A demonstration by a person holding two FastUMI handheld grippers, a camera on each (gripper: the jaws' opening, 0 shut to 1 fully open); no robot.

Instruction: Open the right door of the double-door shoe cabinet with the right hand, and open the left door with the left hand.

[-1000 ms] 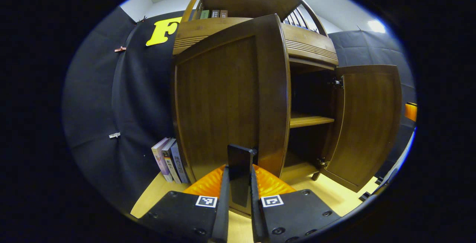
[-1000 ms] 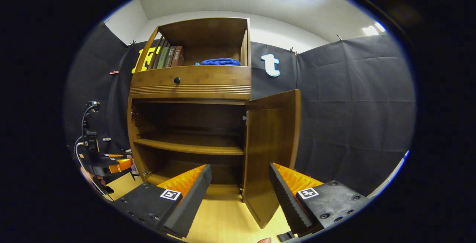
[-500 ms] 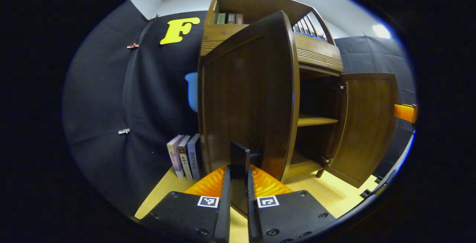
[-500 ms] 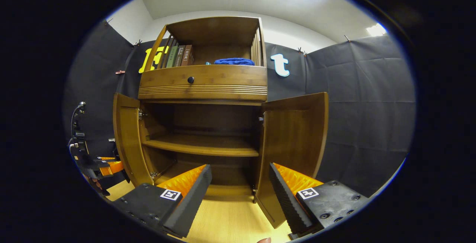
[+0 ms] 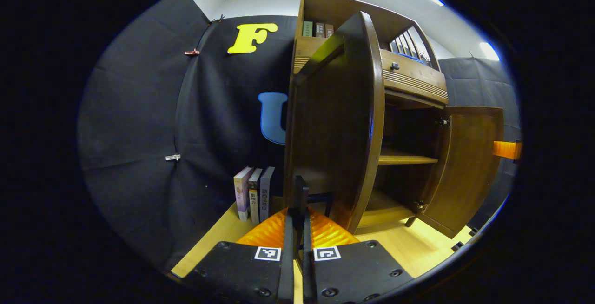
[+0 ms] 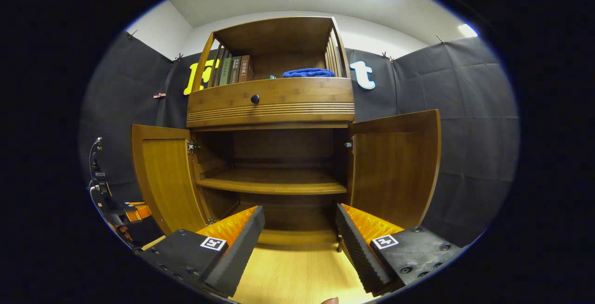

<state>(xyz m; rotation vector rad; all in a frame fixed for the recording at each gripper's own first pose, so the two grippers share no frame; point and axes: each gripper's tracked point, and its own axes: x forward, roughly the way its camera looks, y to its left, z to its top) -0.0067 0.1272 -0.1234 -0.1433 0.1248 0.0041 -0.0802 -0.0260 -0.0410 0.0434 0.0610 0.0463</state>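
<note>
The wooden shoe cabinet (image 6: 272, 104) stands with both doors swung out. My left gripper (image 5: 297, 218) is shut on the dark flat handle (image 5: 300, 191) of the left door (image 5: 332, 122), which I see nearly edge-on. The right door (image 5: 469, 160) hangs wide at the far side. In the right gripper view the left door (image 6: 162, 178) and right door (image 6: 395, 169) flank the bare inner shelf (image 6: 274, 185). My right gripper (image 6: 300, 229) is open in front of the cabinet, touching nothing. The left gripper (image 6: 128, 211) shows low beside the left door.
Three books (image 5: 253, 197) stand on the pale wooden floor (image 6: 293, 276) against the cabinet's left side. A drawer with a dark knob (image 6: 254, 98) sits above the doors. Books (image 6: 234, 69) and a blue cloth (image 6: 309, 72) rest on the top shelf. Black cloth walls surround it.
The left door has swung farther out, with my left gripper still shut on its handle. The right gripper, still open, now faces the cabinet squarely with both doors spread.
</note>
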